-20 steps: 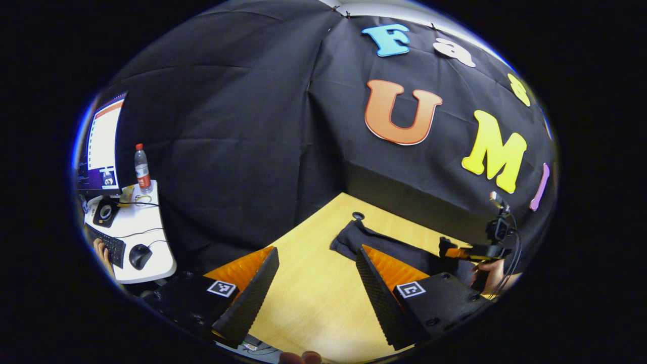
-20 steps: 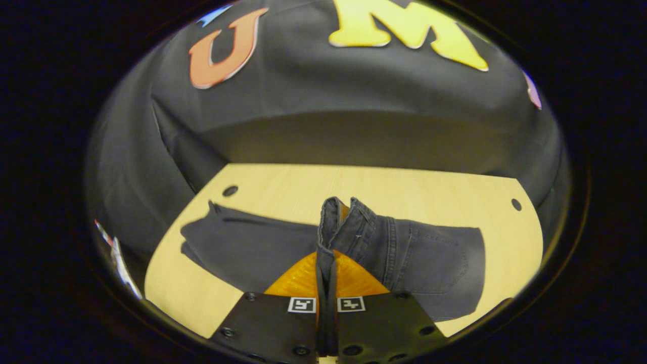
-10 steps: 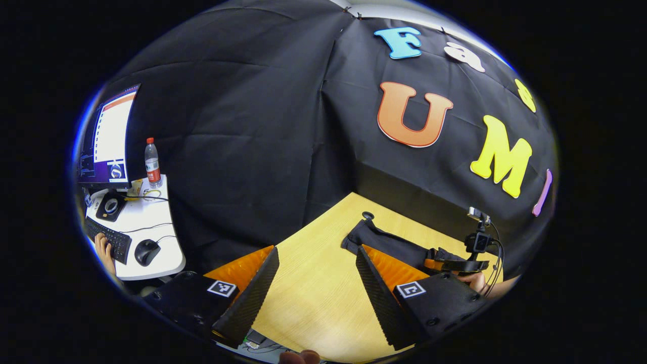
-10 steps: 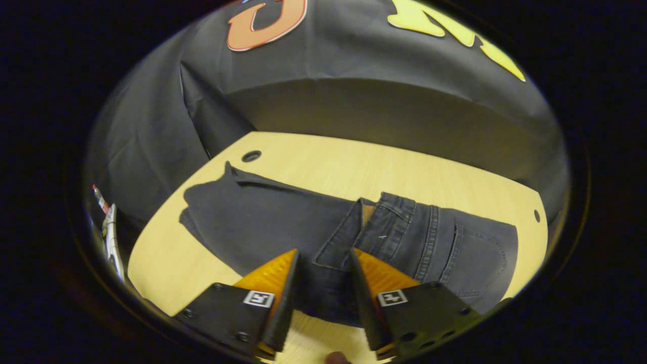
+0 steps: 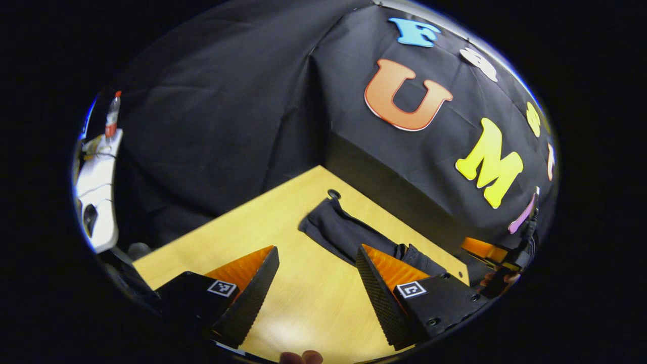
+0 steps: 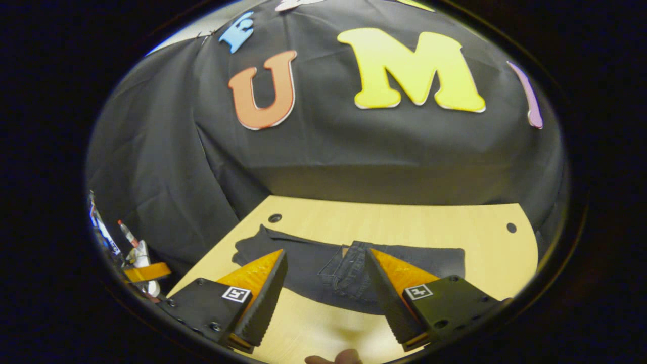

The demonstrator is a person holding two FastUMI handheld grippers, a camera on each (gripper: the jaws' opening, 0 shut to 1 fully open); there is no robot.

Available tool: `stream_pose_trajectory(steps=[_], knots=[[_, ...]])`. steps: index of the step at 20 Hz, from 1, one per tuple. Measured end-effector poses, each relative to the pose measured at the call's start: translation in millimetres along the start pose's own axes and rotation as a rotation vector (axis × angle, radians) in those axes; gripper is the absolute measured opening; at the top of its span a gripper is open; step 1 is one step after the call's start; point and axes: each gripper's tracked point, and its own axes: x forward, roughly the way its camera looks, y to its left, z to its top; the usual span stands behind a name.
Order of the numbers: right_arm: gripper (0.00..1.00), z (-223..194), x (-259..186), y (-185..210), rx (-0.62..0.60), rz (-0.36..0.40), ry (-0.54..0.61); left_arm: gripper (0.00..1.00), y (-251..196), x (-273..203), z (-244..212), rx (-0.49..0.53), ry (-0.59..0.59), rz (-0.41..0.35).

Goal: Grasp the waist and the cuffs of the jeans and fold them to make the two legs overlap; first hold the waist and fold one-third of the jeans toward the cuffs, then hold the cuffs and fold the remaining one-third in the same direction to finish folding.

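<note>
Here, jeans (image 6: 349,270) are seen laid across the table (image 6: 404,227), waist folded over | right gripper (image 6: 326,290) held wide open, empty, just before them | left gripper (image 5: 316,283) likewise open, cuffs (image 5: 323,225) ahead-right, nearer it.

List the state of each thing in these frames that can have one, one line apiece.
Dark grey denim jeans: lying flat on the table, waist end folded over onto the legs, cuff end not yet folded.
Left gripper: open, holding nothing, above bare table beside the jeans.
Right gripper: open, holding nothing, above the folded waist.
Light wooden table: bears the jeans.
Clear plastic bottle with red cap: upright on a white side desk.
</note>
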Motion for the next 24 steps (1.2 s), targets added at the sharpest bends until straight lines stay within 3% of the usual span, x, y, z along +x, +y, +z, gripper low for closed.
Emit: stream_pose_trajectory(steps=[5,6,7,10,16,24], knots=[[0.95,3,-52,-35,-0.028,-0.021,-0.005,0.99,-12,82,-17,-0.285,0.168,-0.113],[0.9,-1,-59,-42,-0.037,-0.025,0.008,0.99,-13,96,-19,-0.35,0.197,-0.125],[0.95,-2,-62,-51,-0.048,-0.033,0.017,0.99,-16,112,-18,-0.423,0.214,-0.136],[0.96,-4,-81,-71,-0.052,-0.073,0.019,0.99,-6,150,-8,-0.545,0.225,-0.112],[0.93,-6,-92,-101,0.032,-0.147,0.023,0.99,13,195,-21,-0.593,0.295,-0.021],[0.93,-18,-85,-133,0.156,-0.202,0.063,0.99,3,224,-12,-0.586,0.333,-0.006]])
